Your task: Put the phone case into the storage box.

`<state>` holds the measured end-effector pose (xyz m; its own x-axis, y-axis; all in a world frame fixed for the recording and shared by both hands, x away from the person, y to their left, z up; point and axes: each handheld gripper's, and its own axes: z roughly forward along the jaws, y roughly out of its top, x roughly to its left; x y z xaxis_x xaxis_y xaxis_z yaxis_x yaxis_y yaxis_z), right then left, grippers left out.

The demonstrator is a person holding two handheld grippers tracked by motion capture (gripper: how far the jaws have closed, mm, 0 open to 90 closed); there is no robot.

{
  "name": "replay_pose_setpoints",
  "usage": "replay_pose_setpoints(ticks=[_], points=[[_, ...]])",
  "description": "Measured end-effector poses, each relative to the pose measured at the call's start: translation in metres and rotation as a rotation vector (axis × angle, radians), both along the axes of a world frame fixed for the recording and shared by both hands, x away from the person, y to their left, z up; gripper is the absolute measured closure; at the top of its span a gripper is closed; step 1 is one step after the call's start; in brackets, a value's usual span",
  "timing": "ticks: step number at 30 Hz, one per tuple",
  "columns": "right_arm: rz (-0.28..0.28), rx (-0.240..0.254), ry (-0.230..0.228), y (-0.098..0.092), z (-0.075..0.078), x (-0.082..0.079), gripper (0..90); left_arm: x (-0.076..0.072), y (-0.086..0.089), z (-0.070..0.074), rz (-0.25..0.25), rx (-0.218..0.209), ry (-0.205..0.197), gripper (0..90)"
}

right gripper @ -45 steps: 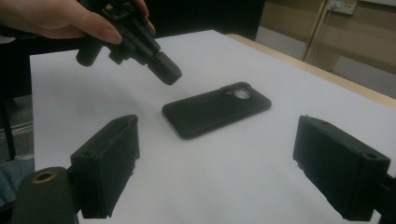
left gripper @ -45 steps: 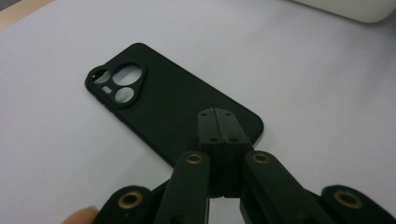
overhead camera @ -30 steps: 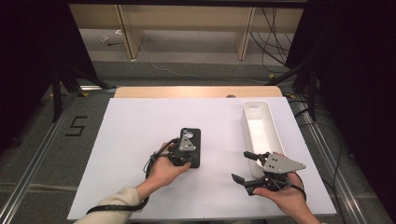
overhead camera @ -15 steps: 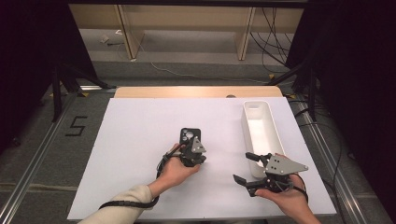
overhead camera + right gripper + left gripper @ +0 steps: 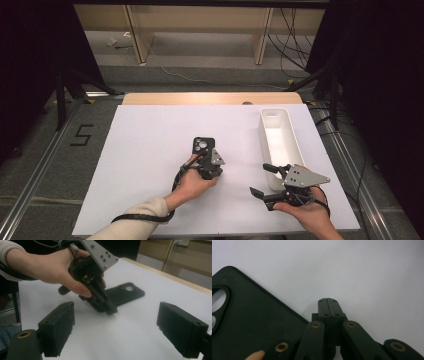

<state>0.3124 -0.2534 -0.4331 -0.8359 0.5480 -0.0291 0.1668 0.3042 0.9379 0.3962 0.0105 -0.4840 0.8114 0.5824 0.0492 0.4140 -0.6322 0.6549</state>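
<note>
A black phone case (image 5: pixel 203 148) lies flat on the white desk (image 5: pixel 150 150), a little right of the desk's middle, its camera cutout at the far end. The left gripper (image 5: pixel 214 172) is tilted down at the near right corner of the case, its tip on or just above the white surface beside the case edge. In the left gripper view the two black fingers (image 5: pixel 323 305) are pressed together with nothing between them, pointing at bare desk just to the right of the phone case (image 5: pixel 249 322), whose rounded edge and camera opening fill the left of that view. A fingertip of the person's left hand (image 5: pixel 192 182) shows at the bottom edge there; the hand wraps the gripper body, a light sleeve on the forearm and a cable trailing from it.

The right gripper (image 5: pixel 265 180) is held low over the near right part of the desk, well apart from the case, its grey three-cornered plate on top. Its fingers (image 5: pixel 58 327) stand wide apart and hold nothing; the right gripper view looks between them toward the left gripper (image 5: pixel 110 308) and the phone case (image 5: pixel 125 293) beyond it.

A long white tray (image 5: pixel 287 135) stands lengthwise along the right side of the desk, its near end just beside the right gripper.
</note>
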Motion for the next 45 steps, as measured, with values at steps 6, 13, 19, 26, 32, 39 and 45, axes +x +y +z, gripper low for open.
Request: replay_pose_setpoints(ticks=[6, 13, 19, 26, 32, 39, 45], points=[[0.001, 0.000, 0.001, 0.000, 0.000, 0.000, 16.1, 0.001, 0.003, 0.001, 0.004, 0.011, 0.012, 90.0], [-0.002, -0.001, 0.000, -0.001, 0.001, 0.000, 16.2, -0.001, 0.006, 0.002, 0.005, 0.024, 0.011, 90.0], [-0.002, -0.001, -0.006, -0.001, 0.001, -0.001, 16.3, -0.004, 0.015, 0.003, 0.014, 0.031, 0.027, 90.0], [-0.002, 0.000, -0.006, -0.001, 0.001, -0.001, 16.4, -0.006, 0.021, 0.004, 0.023, 0.040, 0.034, 90.0], [-0.002, 0.001, -0.009, -0.001, 0.002, -0.001, 16.5, -0.007, 0.027, 0.004, 0.030, 0.048, 0.038, 90.0], [-0.001, 0.002, -0.008, -0.001, 0.002, -0.001, 16.5, -0.007, 0.036, 0.005, 0.048, 0.058, 0.049, 90.0], [-0.001, 0.002, -0.004, -0.001, 0.001, 0.000, 16.5, -0.006, 0.043, 0.006, 0.054, 0.066, 0.056, 90.0]])
